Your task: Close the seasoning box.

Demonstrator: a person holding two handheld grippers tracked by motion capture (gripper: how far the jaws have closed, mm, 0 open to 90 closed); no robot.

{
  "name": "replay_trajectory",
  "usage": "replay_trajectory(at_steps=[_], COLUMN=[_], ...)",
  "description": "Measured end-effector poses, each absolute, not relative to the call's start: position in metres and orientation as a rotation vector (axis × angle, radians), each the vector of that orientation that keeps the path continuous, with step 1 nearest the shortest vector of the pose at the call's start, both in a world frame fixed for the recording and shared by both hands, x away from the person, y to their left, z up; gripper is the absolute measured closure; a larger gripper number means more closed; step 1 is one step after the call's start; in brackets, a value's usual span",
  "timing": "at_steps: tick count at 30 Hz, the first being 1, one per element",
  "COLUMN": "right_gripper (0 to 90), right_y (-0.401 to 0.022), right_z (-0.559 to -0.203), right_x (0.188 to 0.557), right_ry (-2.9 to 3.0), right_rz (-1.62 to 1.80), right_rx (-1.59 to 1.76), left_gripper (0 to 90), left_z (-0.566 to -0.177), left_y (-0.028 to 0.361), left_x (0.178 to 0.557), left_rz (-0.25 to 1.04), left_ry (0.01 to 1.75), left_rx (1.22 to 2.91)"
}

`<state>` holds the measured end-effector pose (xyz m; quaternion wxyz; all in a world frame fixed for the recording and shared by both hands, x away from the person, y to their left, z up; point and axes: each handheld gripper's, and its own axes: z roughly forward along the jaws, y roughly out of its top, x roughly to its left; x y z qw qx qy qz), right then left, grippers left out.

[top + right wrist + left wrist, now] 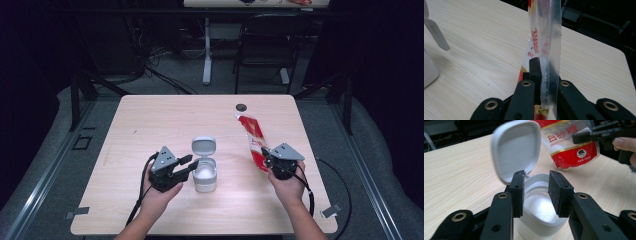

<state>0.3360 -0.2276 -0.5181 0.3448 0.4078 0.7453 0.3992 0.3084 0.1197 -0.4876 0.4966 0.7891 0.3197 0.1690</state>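
A white box (205, 179) stands at the middle of the table with its hinged lid (204, 146) flipped up; white grains fill it (540, 206). My left gripper (190, 165) sits just left of the box, jaws open, the pads (517, 192) close in front of its near wall (541, 226) and not pressing on it. My right gripper (267, 155) is shut on the lower end of a red and white sugar bag (254, 140), which it holds up on edge over the table's right side. The clear bag edge (546, 30) is pinched between the right gripper's (545, 65) pads. The bag (571, 147) and right gripper (584, 136) lie beyond the box.
The light wood table (150, 120) has a black cable hole (241, 107) near its far edge. Behind the table stand a black chair (265, 45) and a white desk leg (206, 50), with cables on the floor.
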Motion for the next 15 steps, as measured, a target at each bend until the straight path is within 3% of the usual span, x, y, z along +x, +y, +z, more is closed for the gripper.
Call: replay_trajectory(at_steps=[7,15], right_gripper=[88.8,88.7], right_y=[-0.232,-0.245], right_z=[-0.523,-0.529], right_x=[0.336,0.333], right_ry=[1.914,1.903], right_rz=[1.069,1.093], right_rx=[1.066,1.082], left_gripper=[55.7,55.5], left_z=[-0.488,-0.488], left_y=[0.108,0.109], left_x=[0.31,0.307], left_rz=[0.403,0.399], left_ry=[0.755,0.749], left_rx=[1.93,1.927])
